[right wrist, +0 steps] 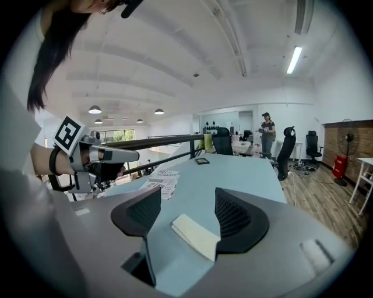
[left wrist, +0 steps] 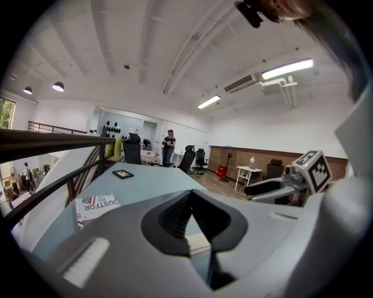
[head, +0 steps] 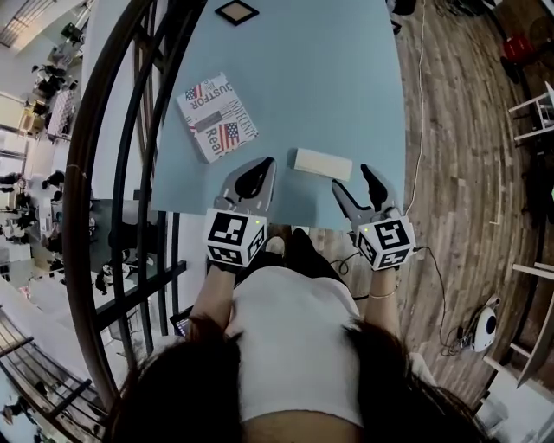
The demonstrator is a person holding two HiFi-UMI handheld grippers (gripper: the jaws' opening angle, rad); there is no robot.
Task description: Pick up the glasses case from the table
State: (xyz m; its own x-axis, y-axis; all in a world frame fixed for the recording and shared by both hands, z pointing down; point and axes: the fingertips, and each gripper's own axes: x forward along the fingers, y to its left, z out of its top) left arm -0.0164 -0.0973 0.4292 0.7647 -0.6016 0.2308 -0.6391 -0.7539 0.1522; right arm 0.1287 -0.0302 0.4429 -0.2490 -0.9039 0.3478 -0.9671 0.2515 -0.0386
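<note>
The glasses case (head: 323,163) is a cream oblong lying flat on the light blue table (head: 329,78), near its front edge. My right gripper (head: 353,178) sits just right of it and is open. In the right gripper view the glasses case (right wrist: 195,236) shows in the gap ahead of the right gripper (right wrist: 187,198), untouched by either pad. My left gripper (head: 264,166) is at the case's left, jaws shut with their tips together and nothing held. In the left gripper view a sliver of the case (left wrist: 197,245) shows below the left gripper (left wrist: 191,194).
A printed booklet (head: 216,117) lies on the table's left part, and a small black-framed square (head: 236,12) at the far end. A dark railing (head: 130,130) runs along the table's left side. Wooden floor with a cable (head: 421,130) lies to the right.
</note>
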